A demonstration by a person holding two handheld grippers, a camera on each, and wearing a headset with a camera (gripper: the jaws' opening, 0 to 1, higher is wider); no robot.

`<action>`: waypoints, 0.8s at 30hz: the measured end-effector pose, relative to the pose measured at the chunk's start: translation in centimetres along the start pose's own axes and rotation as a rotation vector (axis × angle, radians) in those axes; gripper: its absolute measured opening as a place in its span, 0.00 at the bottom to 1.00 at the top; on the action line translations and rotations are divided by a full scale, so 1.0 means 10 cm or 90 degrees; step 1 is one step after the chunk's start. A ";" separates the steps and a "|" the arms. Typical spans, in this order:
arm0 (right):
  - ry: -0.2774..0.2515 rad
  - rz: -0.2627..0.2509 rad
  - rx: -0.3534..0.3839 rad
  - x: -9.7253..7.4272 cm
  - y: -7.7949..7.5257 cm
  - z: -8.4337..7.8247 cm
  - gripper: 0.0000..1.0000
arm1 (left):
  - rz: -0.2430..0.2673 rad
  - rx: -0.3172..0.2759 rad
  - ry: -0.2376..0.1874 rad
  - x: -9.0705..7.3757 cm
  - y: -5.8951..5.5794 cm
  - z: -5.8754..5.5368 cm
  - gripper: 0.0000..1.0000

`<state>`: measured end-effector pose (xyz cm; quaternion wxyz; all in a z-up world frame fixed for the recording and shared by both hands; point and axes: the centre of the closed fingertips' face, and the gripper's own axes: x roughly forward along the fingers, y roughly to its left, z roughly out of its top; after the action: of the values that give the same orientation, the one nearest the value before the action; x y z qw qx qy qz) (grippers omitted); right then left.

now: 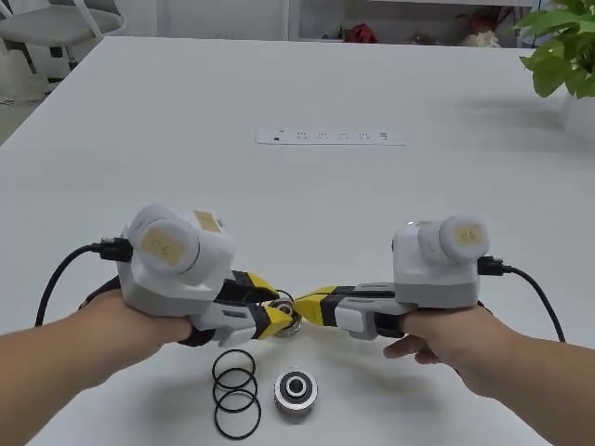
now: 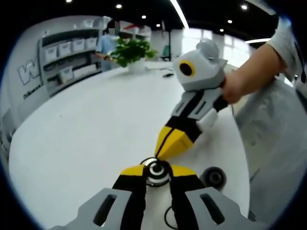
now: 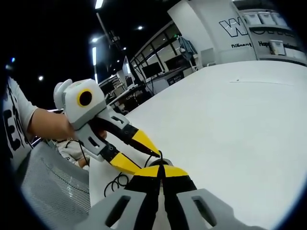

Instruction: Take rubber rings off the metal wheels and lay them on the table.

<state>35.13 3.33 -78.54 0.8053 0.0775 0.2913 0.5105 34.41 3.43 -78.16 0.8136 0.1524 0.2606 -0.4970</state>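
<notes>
Three black rings (image 1: 234, 390) lie overlapping in a short row on the white table (image 1: 307, 204), at the near edge of the head view. Just to their right a loose wheel (image 1: 296, 391) of metal lies flat, dark hub up, not touching them. Beyond these, two hand-held grippers meet tip to tip above the table. The left gripper (image 1: 276, 315) comes in from the left, and its yellow-tipped jaws are closed partway around a held wheel (image 1: 287, 318). In the left gripper view this wheel (image 2: 157, 171) sits between the two yellow tips with its round face towards the camera, and the loose wheel (image 2: 213, 177) lies on the table just to its right. The right gripper (image 1: 304, 308) comes in from the right with its jaws pressed together to a point, and that point touches the held wheel. Whether any rubber is caught between them I cannot tell. In the right gripper view its own yellow tips (image 3: 162, 171) meet, the left gripper reaches in from the left, and the rings (image 3: 116, 185) show on the table below it. Farther off, near the middle of the table, a white power strip (image 1: 330, 137) lies flat. At the far right corner stands a green plant (image 1: 562, 46), and a white chair (image 1: 56, 23) stands past the far left edge.
</notes>
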 end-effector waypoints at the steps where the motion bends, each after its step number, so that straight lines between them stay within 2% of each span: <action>1: -0.002 0.000 0.001 0.00 0.00 0.01 0.00 | -0.001 0.001 0.000 -0.01 0.00 0.01 0.20; 11: -0.015 0.003 0.004 -0.03 0.01 0.08 0.00 | 0.005 0.004 -0.022 -0.19 0.05 0.08 0.24; 24: -0.029 0.031 0.005 0.01 0.19 0.18 0.00 | 0.019 0.007 -0.051 -0.43 0.06 0.20 0.32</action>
<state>34.66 4.66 -76.29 0.7989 0.0992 0.2726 0.5269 33.86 5.82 -74.10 0.8297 0.1409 0.2226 -0.4921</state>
